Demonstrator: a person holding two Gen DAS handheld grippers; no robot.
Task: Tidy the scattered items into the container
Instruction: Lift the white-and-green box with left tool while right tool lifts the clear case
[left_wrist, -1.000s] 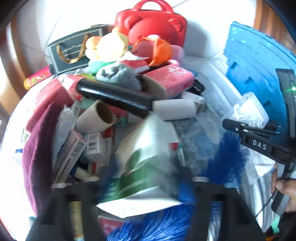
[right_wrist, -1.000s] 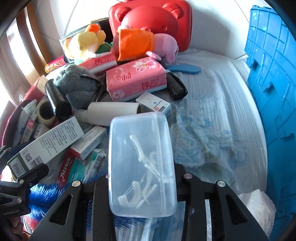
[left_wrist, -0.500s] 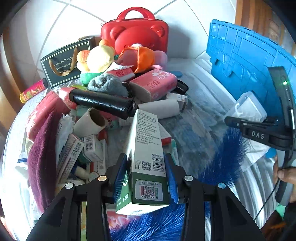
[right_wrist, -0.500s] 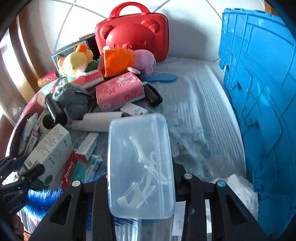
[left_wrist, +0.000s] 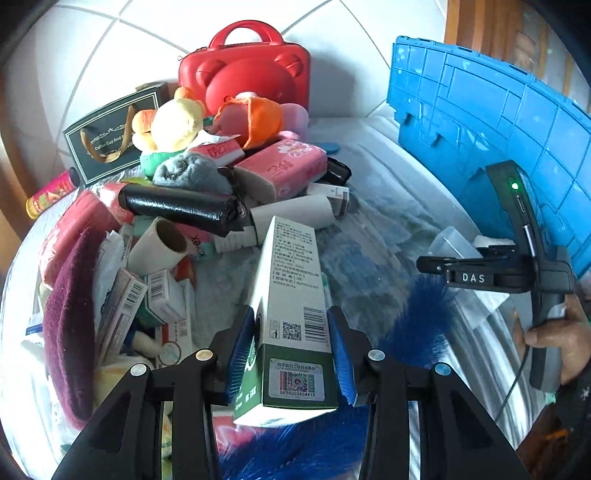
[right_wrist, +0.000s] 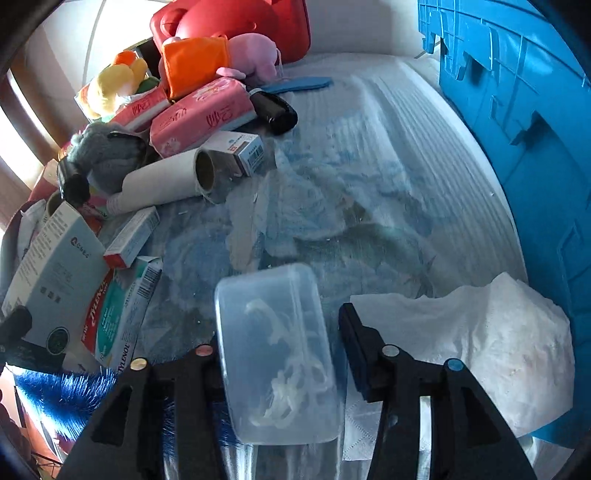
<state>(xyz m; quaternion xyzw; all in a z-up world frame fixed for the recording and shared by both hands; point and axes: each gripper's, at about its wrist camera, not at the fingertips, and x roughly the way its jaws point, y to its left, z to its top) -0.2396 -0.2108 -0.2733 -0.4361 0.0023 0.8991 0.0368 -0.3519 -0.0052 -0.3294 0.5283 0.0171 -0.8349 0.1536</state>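
Observation:
My left gripper (left_wrist: 291, 347) is shut on a white and green carton (left_wrist: 291, 306) and holds it above the pile; the carton also shows in the right wrist view (right_wrist: 55, 273). My right gripper (right_wrist: 280, 343) has its jaws spread. A clear plastic box of floss picks (right_wrist: 277, 354) lies tilted between them, away from the right pad and slipping down. The blue crate (left_wrist: 491, 125) stands to the right, also in the right wrist view (right_wrist: 524, 110). The right gripper (left_wrist: 443, 266) shows beside the crate.
A pile of scattered items lies at the left: red bear case (left_wrist: 251, 77), plush toys (left_wrist: 177, 122), pink tissue packs (right_wrist: 207, 114), black roll (left_wrist: 181, 206), cardboard tubes (right_wrist: 166, 181), medicine boxes (right_wrist: 118, 310), a blue brush (left_wrist: 417, 325). A crumpled white tissue (right_wrist: 480, 347) lies by the crate.
My left gripper closed on the carton and lifted it. My right gripper tipped down toward the table and opened; the clear box is coming loose.

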